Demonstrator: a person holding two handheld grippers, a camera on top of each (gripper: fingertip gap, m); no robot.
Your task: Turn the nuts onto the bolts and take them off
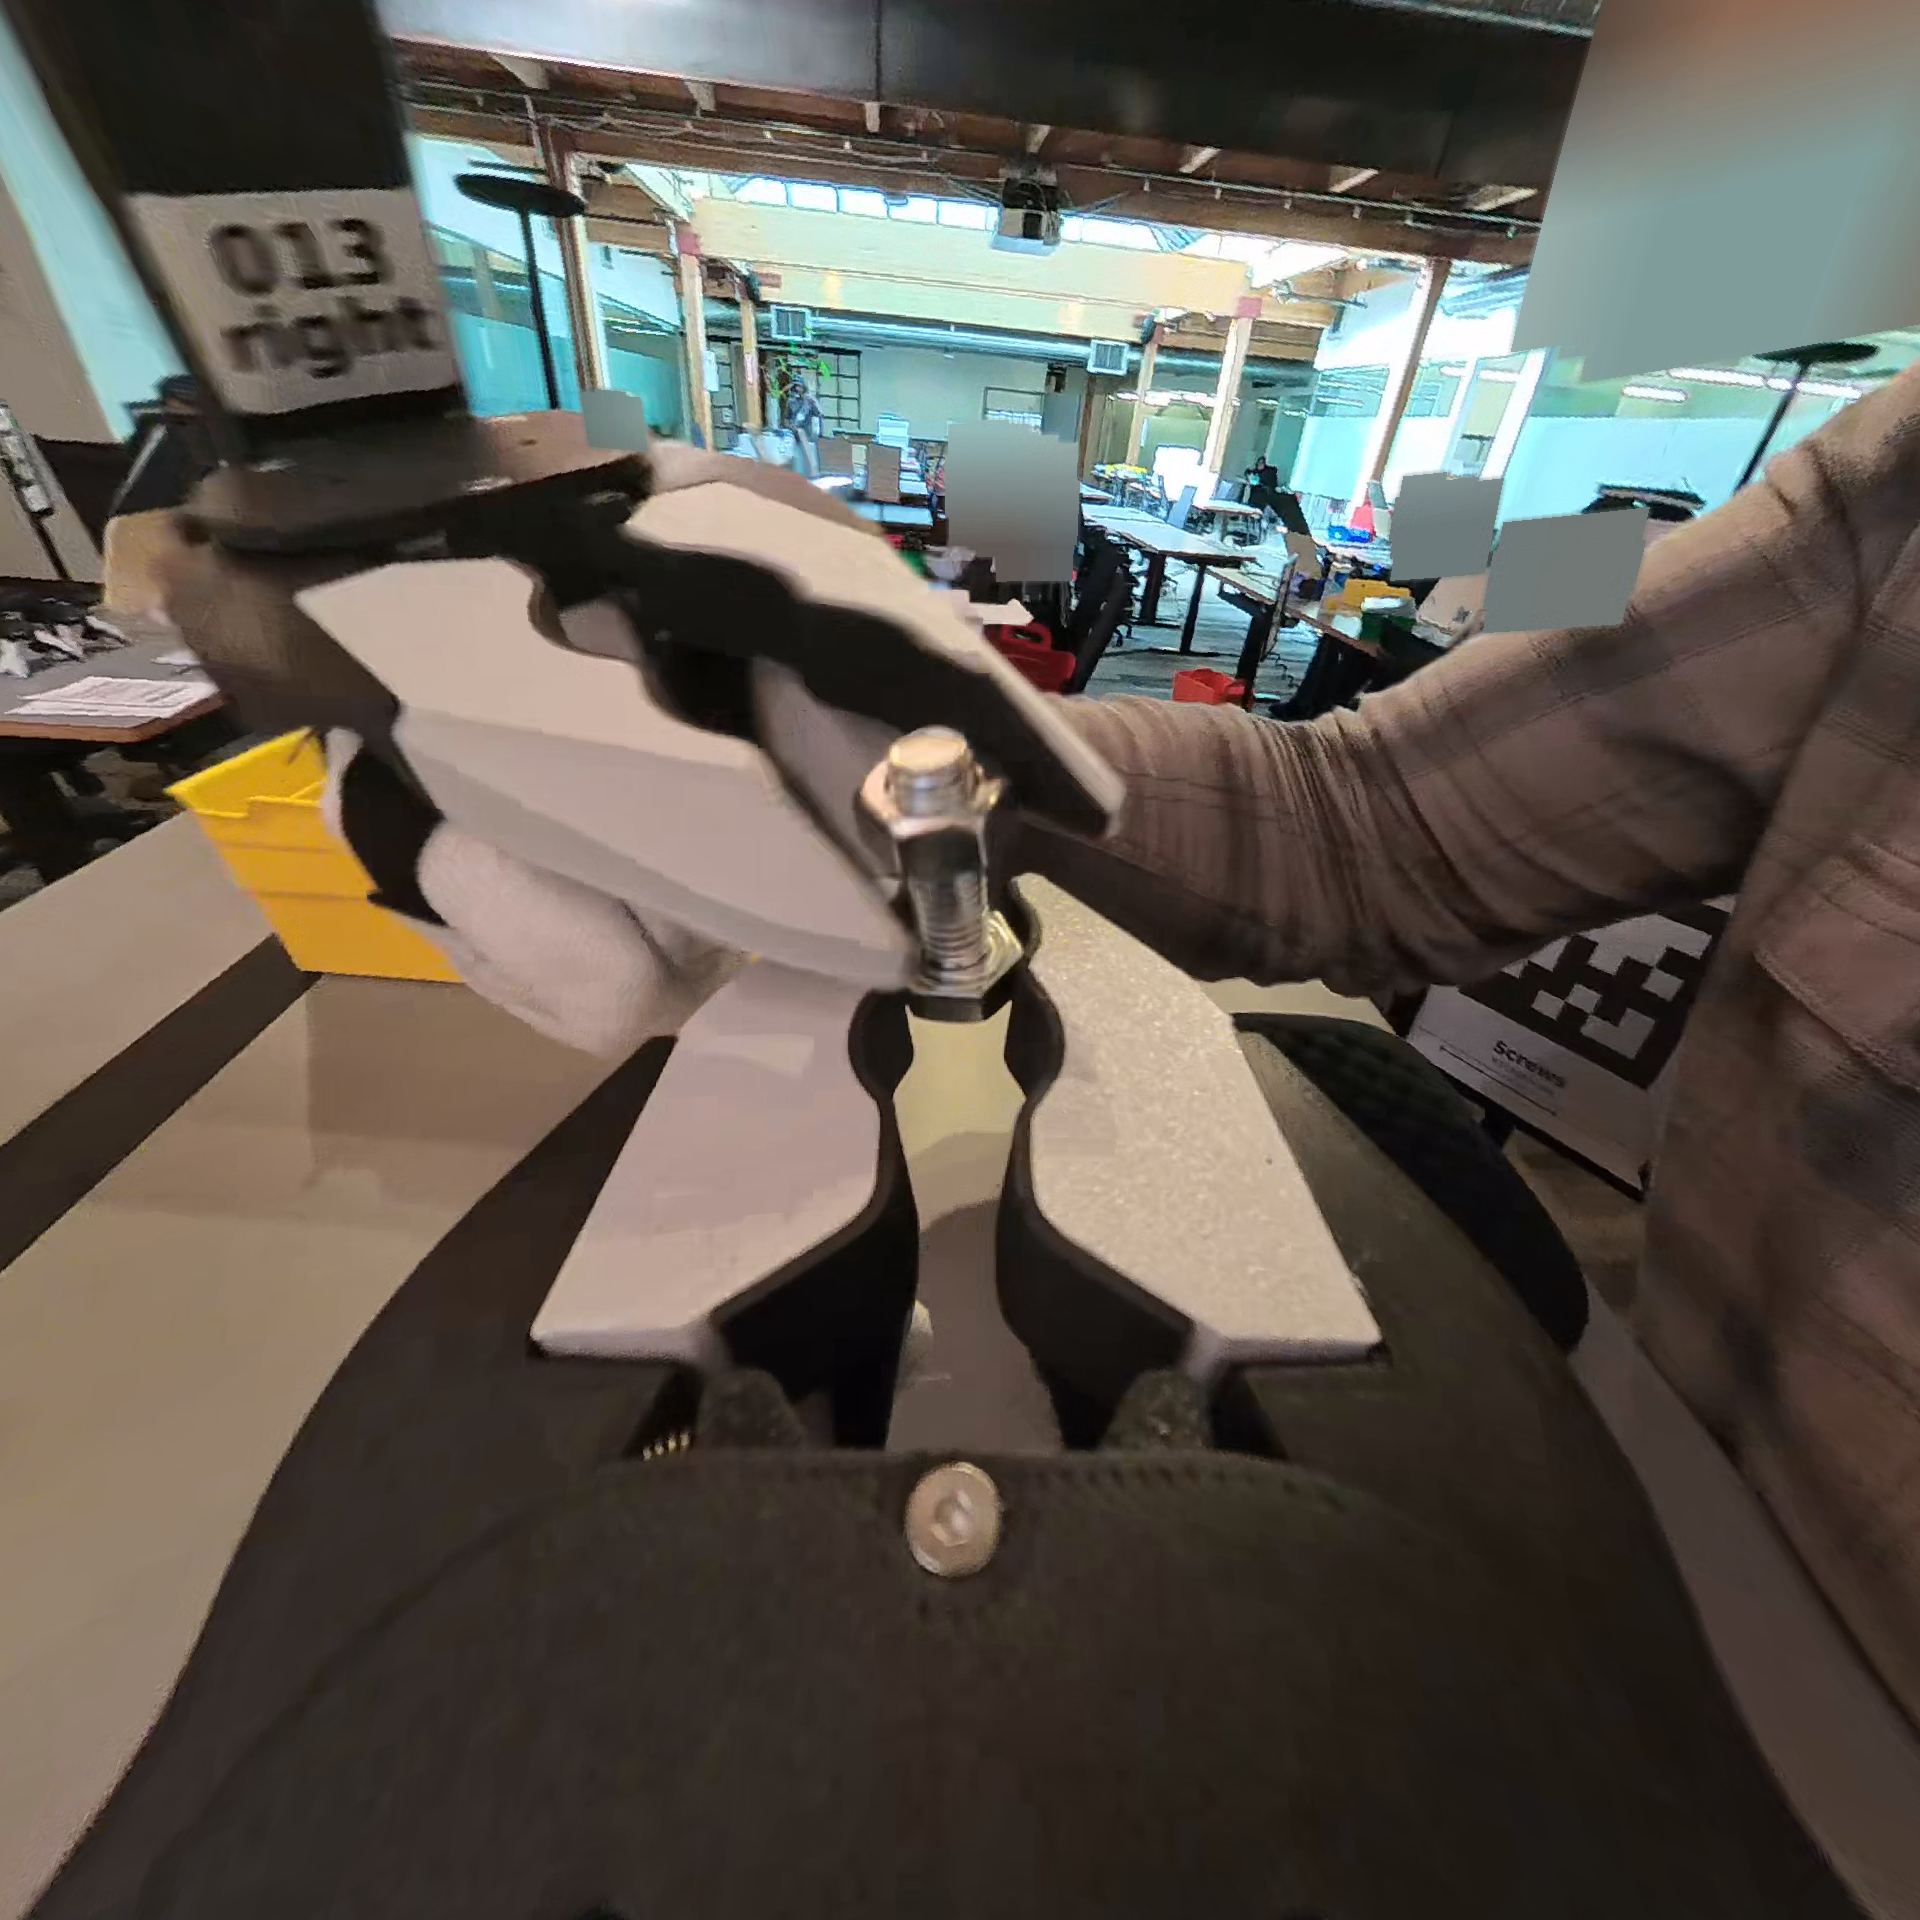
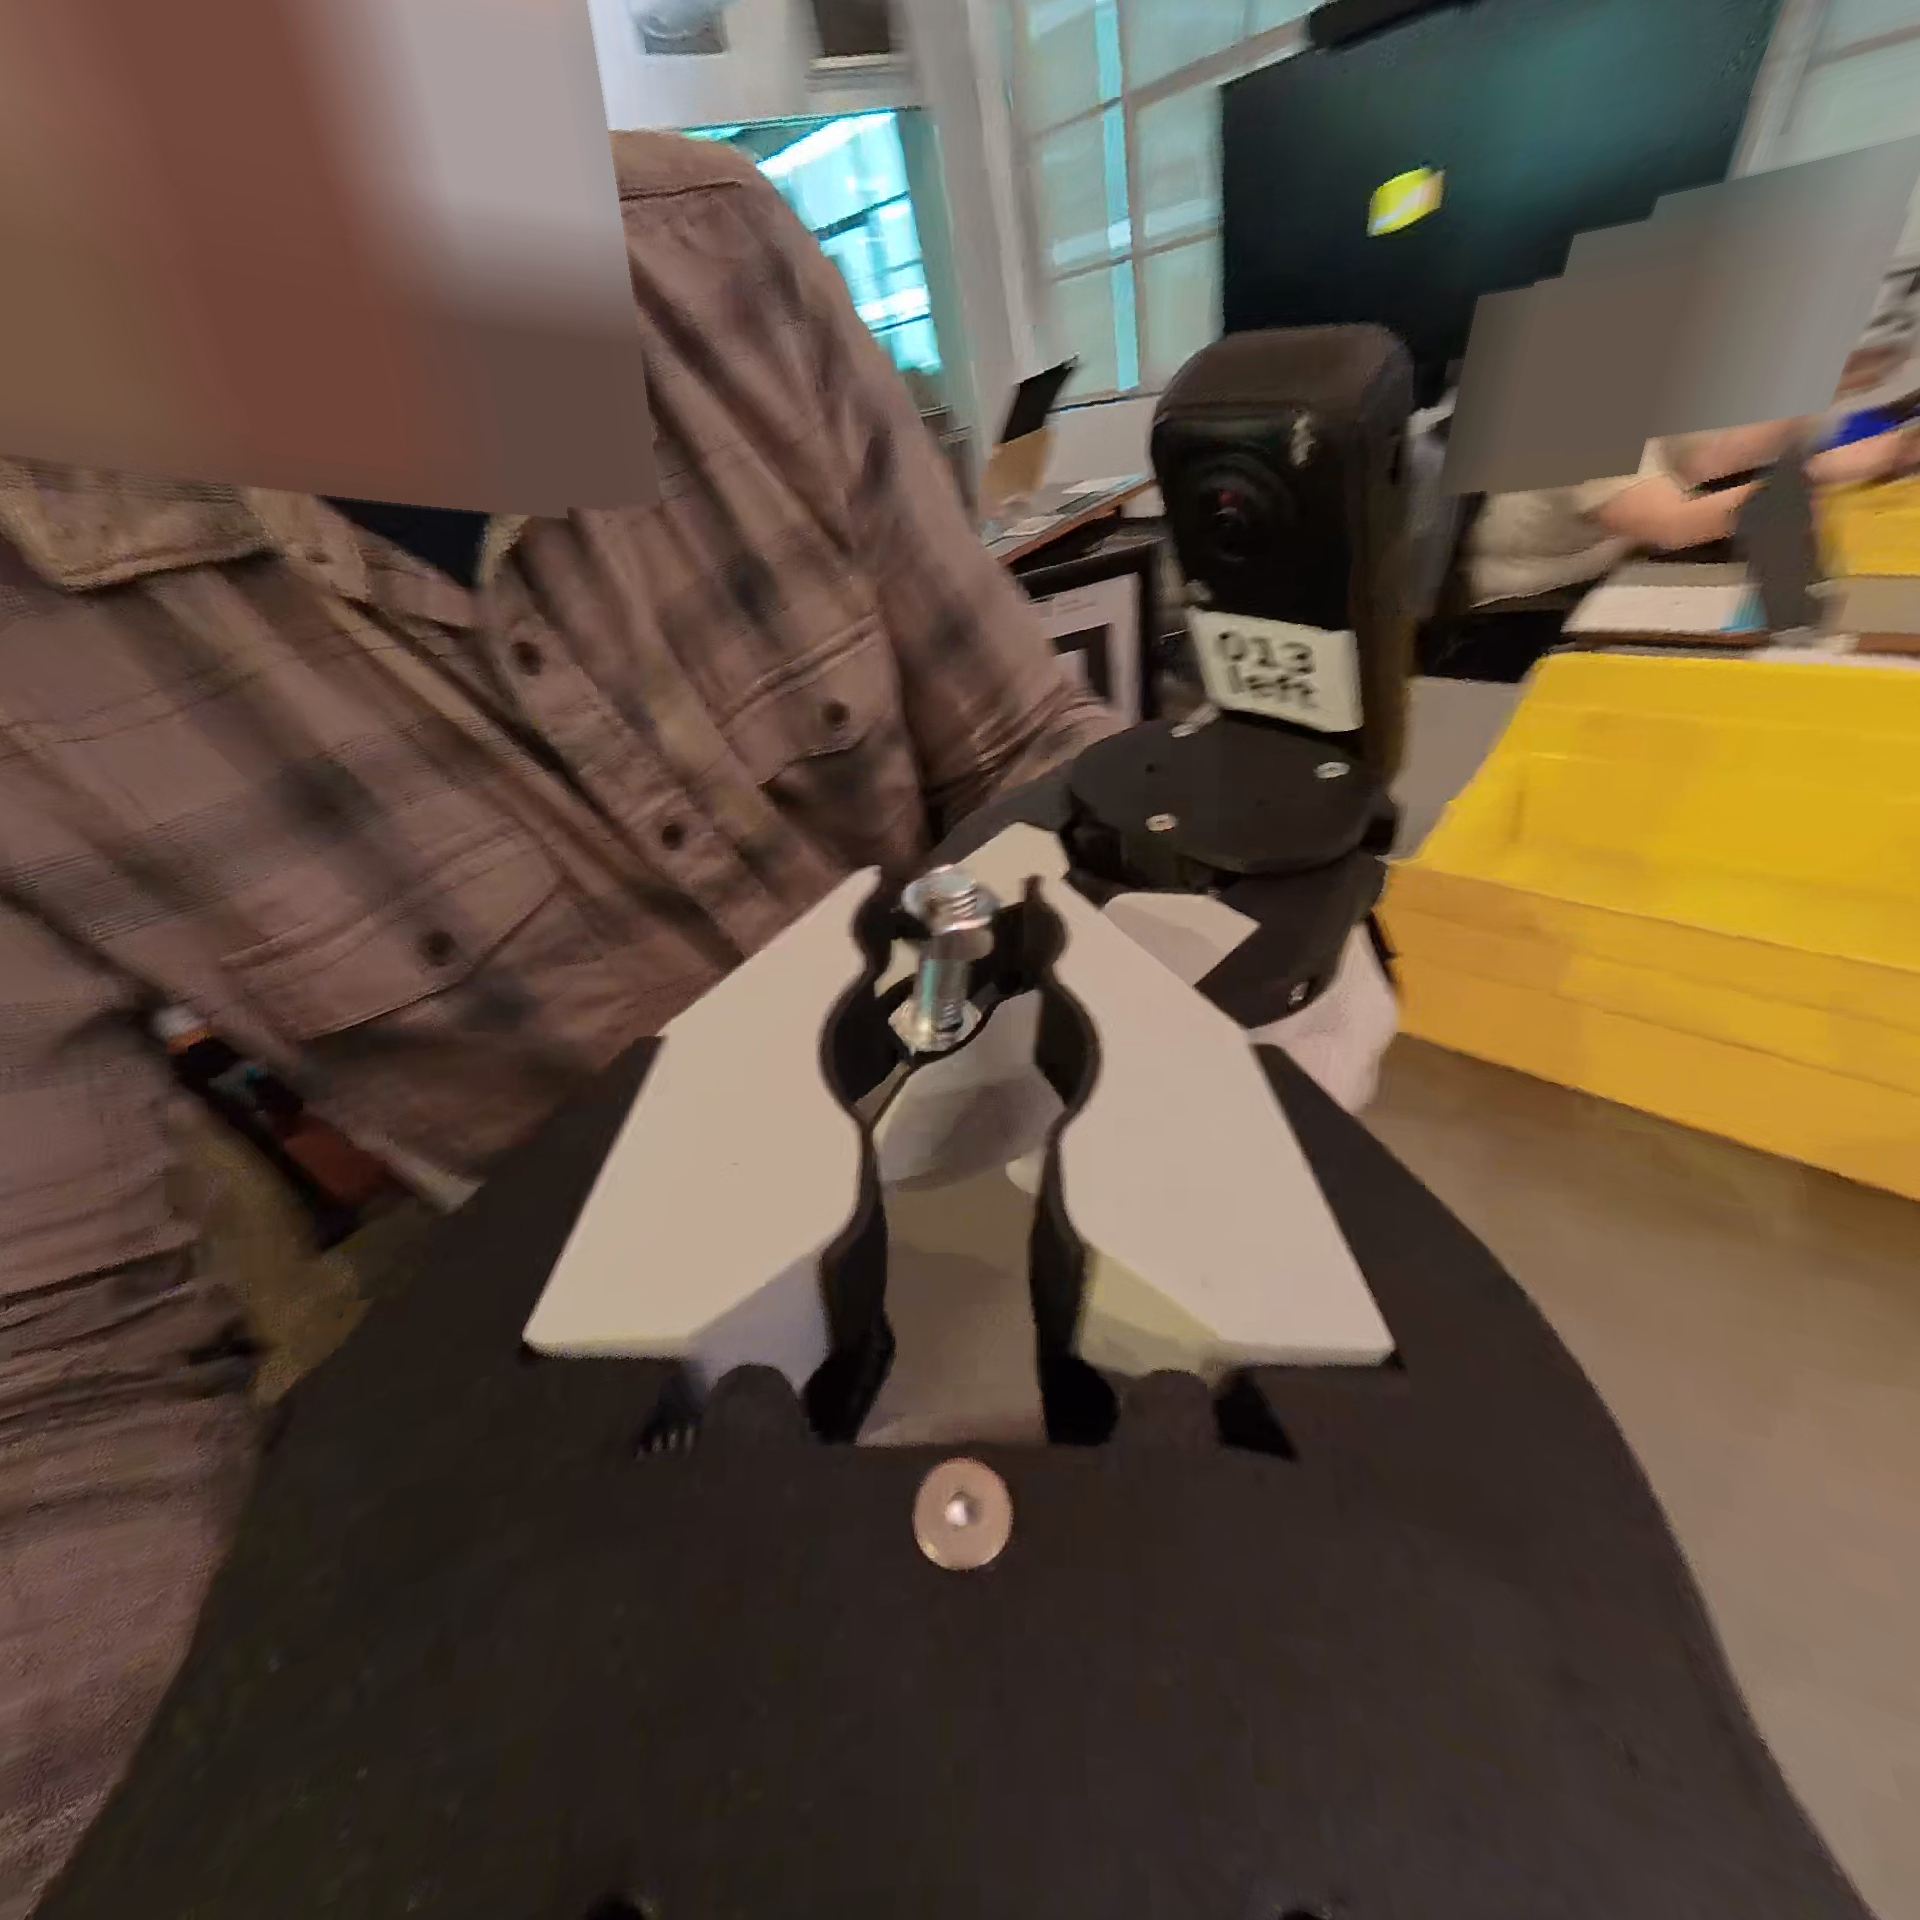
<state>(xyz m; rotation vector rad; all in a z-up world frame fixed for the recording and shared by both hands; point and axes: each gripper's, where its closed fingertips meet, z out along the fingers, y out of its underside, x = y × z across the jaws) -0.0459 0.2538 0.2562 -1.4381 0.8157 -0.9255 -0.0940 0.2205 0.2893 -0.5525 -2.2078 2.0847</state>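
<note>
The bolt point(image 1: 940, 862) stands upright in the air between the two tools, above the table point(image 1: 260, 1143), so each end can be gripped separately. The left tool point(image 1: 954, 995) is closed narrowly on the lower nut point(image 1: 954, 977) at the threaded end, seemingly to keep it from spinning. The right tool point(image 2: 951, 914), reaching in from the side, is clamped on the upper hex part near the head point(image 1: 932, 774); whether that is the head or a second nut is unclear. Holding opposite ends lets one twist against the other. A yellow bin point(image 1: 301, 883) waits behind on the table.
</note>
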